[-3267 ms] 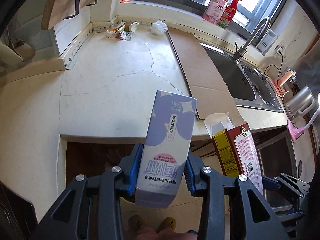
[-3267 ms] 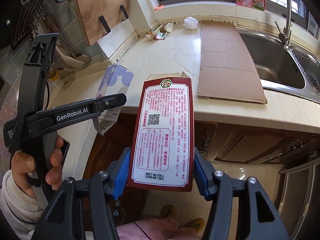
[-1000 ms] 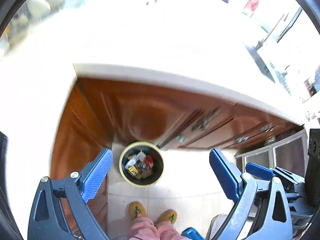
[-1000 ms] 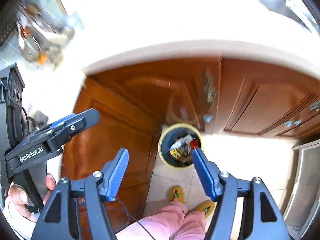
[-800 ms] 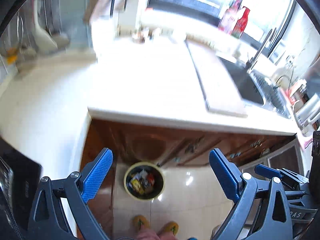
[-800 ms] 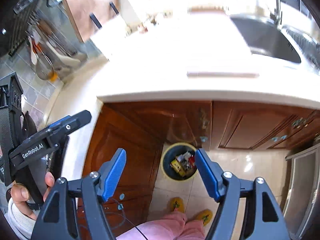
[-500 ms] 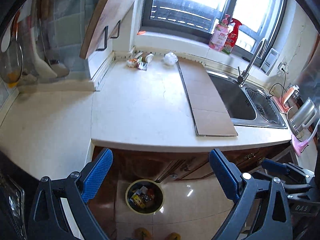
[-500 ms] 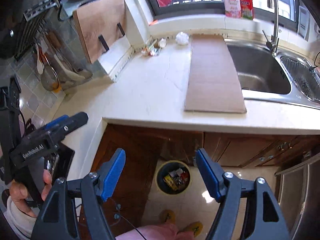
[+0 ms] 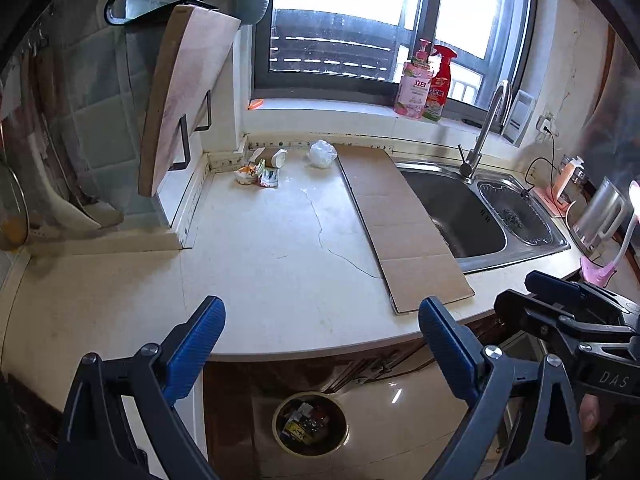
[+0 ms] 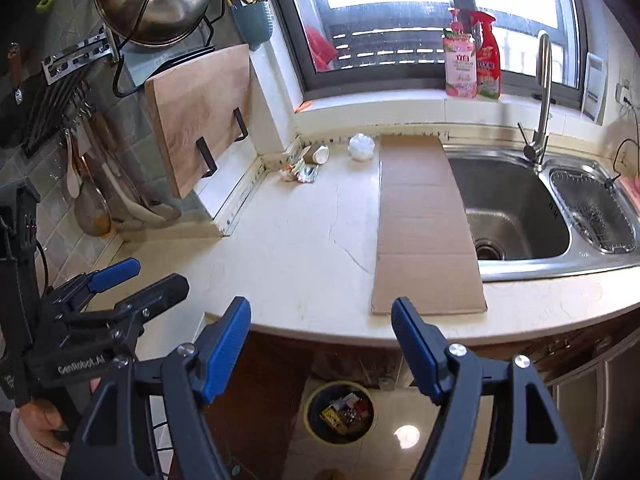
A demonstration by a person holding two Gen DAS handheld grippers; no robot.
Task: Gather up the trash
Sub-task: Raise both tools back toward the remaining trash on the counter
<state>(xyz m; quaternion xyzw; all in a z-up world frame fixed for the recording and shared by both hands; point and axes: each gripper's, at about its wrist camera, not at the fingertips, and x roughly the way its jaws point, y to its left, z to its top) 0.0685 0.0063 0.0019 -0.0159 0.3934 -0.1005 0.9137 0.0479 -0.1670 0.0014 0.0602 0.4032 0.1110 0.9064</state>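
Note:
Both grippers are open and empty, held above the counter's front edge. My left gripper (image 9: 320,316) and right gripper (image 10: 322,314) point at the counter. A round trash bin (image 9: 310,423) with several boxes and wrappers in it stands on the floor below; it also shows in the right wrist view (image 10: 341,407). At the counter's far corner lie crumpled snack wrappers (image 9: 256,174), a tipped paper cup (image 9: 276,157) and a crumpled white bag (image 9: 322,154). They also show in the right wrist view: wrappers (image 10: 300,172), cup (image 10: 317,154), bag (image 10: 361,146).
A flat cardboard sheet (image 9: 396,224) lies beside the steel sink (image 9: 460,216) with its faucet (image 9: 486,128). Two bottles (image 9: 426,82) stand on the sill. A wooden cutting board (image 10: 200,116) hangs at left. Wooden cabinets (image 10: 260,392) are under the counter.
Both grippers let go of their cartons over the bin and opened. They have since tilted up from the bin and floor to face the counter and window.

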